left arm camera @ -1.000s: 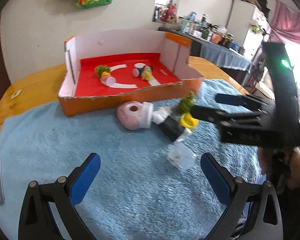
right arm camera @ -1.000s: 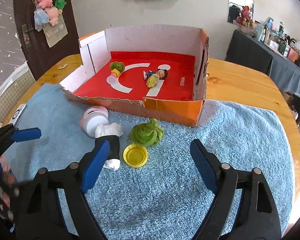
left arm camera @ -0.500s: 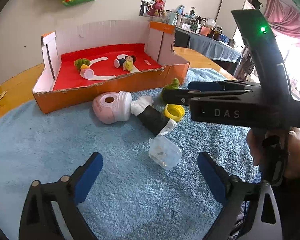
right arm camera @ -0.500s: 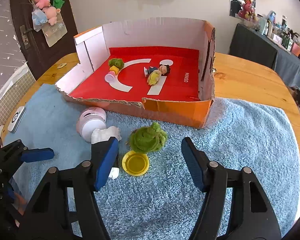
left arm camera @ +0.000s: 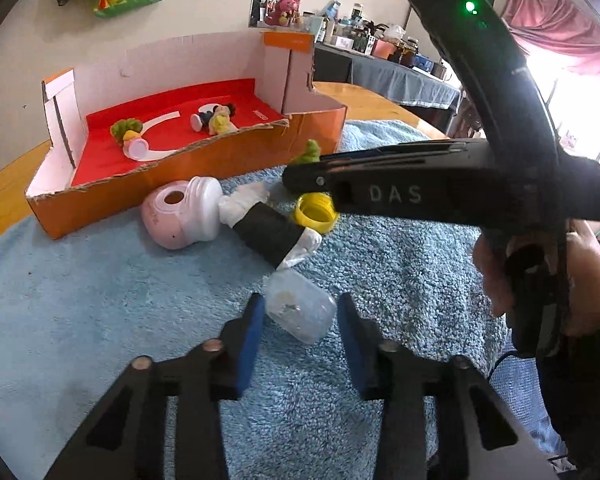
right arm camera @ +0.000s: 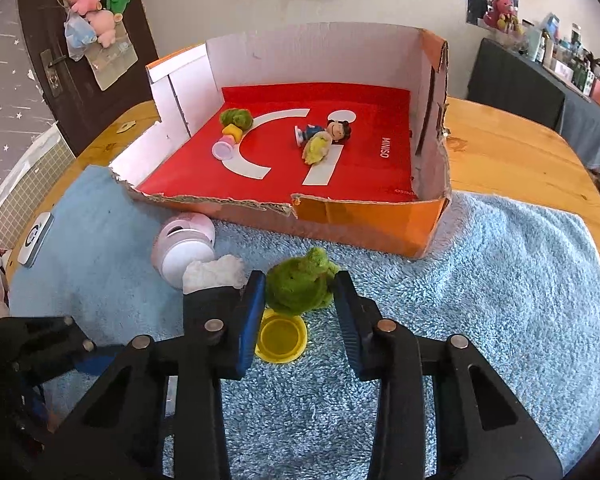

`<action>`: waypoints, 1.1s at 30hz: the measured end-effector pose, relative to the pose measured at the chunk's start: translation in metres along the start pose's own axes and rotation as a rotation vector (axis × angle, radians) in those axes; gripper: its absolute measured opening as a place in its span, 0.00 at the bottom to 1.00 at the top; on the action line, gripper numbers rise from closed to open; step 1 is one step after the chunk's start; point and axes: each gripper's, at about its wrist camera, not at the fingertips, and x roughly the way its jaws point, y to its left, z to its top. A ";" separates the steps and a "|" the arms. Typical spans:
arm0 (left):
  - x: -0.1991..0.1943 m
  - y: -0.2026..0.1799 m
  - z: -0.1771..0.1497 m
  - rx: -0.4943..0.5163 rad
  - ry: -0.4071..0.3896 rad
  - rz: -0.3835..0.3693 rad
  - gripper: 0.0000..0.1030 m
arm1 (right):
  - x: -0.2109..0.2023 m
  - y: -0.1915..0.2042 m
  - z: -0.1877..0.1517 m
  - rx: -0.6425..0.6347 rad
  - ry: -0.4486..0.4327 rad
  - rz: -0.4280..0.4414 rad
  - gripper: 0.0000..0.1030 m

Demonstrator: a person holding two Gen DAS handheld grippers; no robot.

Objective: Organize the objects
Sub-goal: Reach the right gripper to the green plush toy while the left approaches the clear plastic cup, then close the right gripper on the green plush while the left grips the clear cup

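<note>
A clear plastic cup (left arm camera: 300,314) lies on its side on the blue towel (left arm camera: 80,312). My left gripper (left arm camera: 300,304) is closing on it, and both blue pads touch its sides. A green plush toy (right arm camera: 300,288) sits on the towel in front of the cardboard box (right arm camera: 364,224). My right gripper (right arm camera: 299,280) is closing on the toy, pads pressed against both flanks. A yellow lid (right arm camera: 280,336) lies under the right gripper, just behind the toy.
A pink-and-white round gadget (right arm camera: 184,240) and a black-and-white cloth roll (left arm camera: 268,232) lie left of the toy. The red box floor holds a doll (right arm camera: 324,136) and a small green toy (right arm camera: 236,118). A white device (right arm camera: 36,238) lies at the towel's left edge.
Both grippers' jaws have narrowed from wide open onto their objects. The left gripper dropped forward around the clear cup. The right gripper closed in on the green plush.
</note>
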 end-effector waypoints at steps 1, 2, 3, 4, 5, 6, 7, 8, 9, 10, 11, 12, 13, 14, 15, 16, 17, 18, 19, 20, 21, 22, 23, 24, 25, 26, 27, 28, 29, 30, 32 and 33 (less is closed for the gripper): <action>0.000 0.000 0.000 -0.002 0.000 -0.002 0.32 | 0.000 0.000 0.000 0.000 0.000 0.000 0.27; 0.000 0.000 0.000 -0.005 -0.001 -0.004 0.32 | 0.000 0.001 0.000 -0.004 0.001 -0.002 0.27; 0.000 0.000 0.000 -0.010 -0.001 -0.008 0.32 | -0.001 0.001 -0.001 -0.007 0.000 -0.004 0.27; 0.000 0.001 -0.001 -0.015 -0.002 -0.011 0.32 | -0.002 0.002 -0.001 -0.009 -0.004 -0.006 0.26; 0.000 0.002 -0.001 -0.019 -0.003 -0.012 0.32 | -0.003 0.002 -0.001 -0.008 -0.009 -0.007 0.26; 0.000 0.003 -0.001 -0.024 -0.006 -0.009 0.32 | -0.004 0.003 0.000 -0.007 -0.015 -0.006 0.26; -0.001 0.004 0.000 -0.027 -0.009 -0.007 0.32 | -0.006 0.003 0.000 -0.006 -0.020 -0.003 0.26; -0.002 0.005 0.001 -0.029 -0.013 -0.005 0.32 | -0.008 0.004 0.000 -0.007 -0.025 0.001 0.26; -0.003 0.006 0.001 -0.032 -0.017 -0.004 0.32 | -0.010 0.005 0.000 -0.009 -0.028 0.004 0.26; -0.005 0.008 0.002 -0.036 -0.020 -0.003 0.32 | -0.012 0.006 0.000 -0.011 -0.031 0.006 0.26; -0.006 0.010 0.003 -0.040 -0.024 -0.001 0.32 | -0.014 0.007 0.000 -0.013 -0.036 0.009 0.26; -0.007 0.011 0.003 -0.044 -0.027 0.001 0.32 | -0.015 0.008 0.000 -0.014 -0.040 0.012 0.26; -0.009 0.013 0.004 -0.049 -0.030 0.003 0.32 | -0.017 0.010 0.000 -0.015 -0.044 0.017 0.26; -0.010 0.015 0.004 -0.053 -0.033 0.006 0.32 | -0.019 0.011 0.001 -0.015 -0.048 0.022 0.26; -0.011 0.017 0.004 -0.059 -0.035 0.008 0.32 | -0.021 0.012 0.001 -0.016 -0.051 0.028 0.26; -0.012 0.019 0.005 -0.064 -0.036 0.010 0.32 | -0.022 0.013 0.001 -0.017 -0.054 0.032 0.26; -0.014 0.020 0.005 -0.069 -0.036 0.012 0.32 | -0.024 0.014 0.001 -0.018 -0.057 0.034 0.26; -0.015 0.023 0.005 -0.076 -0.037 0.015 0.32 | -0.025 0.015 0.001 -0.018 -0.060 0.036 0.26; -0.016 0.025 0.005 -0.082 -0.038 0.019 0.32 | -0.026 0.016 0.000 -0.018 -0.063 0.039 0.26; -0.017 0.027 0.006 -0.087 -0.039 0.023 0.32 | -0.027 0.017 0.000 -0.018 -0.066 0.043 0.26; -0.018 0.030 0.007 -0.096 -0.042 0.031 0.32 | -0.028 0.018 0.000 -0.018 -0.068 0.046 0.26; -0.019 0.032 0.007 -0.102 -0.043 0.035 0.32 | -0.029 0.019 0.000 -0.019 -0.070 0.050 0.26; -0.019 0.034 0.008 -0.109 -0.045 0.039 0.32 | -0.030 0.020 0.000 -0.021 -0.073 0.052 0.26; -0.021 0.037 0.009 -0.116 -0.049 0.042 0.32 | -0.031 0.021 0.001 -0.024 -0.075 0.054 0.26; -0.022 0.039 0.011 -0.121 -0.052 0.048 0.32 | -0.032 0.022 0.001 -0.026 -0.077 0.055 0.26; -0.023 0.042 0.013 -0.125 -0.055 0.054 0.32 | -0.034 0.023 0.001 -0.028 -0.080 0.057 0.26; -0.024 0.044 0.014 -0.130 -0.058 0.059 0.32 | -0.035 0.023 0.002 -0.030 -0.082 0.059 0.26; -0.025 0.046 0.016 -0.135 -0.061 0.062 0.32 | -0.035 0.024 0.002 -0.031 -0.084 0.061 0.26; -0.026 0.049 0.017 -0.138 -0.064 0.064 0.32 | -0.037 0.024 0.003 -0.031 -0.089 0.063 0.26; -0.027 0.051 0.019 -0.142 -0.068 0.066 0.32 | -0.038 0.025 0.003 -0.031 -0.092 0.064 0.26; -0.030 0.053 0.021 -0.145 -0.074 0.068 0.32 | -0.039 0.025 0.005 -0.032 -0.098 0.068 0.26; -0.031 0.054 0.024 -0.146 -0.078 0.070 0.32 | -0.040 0.025 0.005 -0.032 -0.099 0.068 0.26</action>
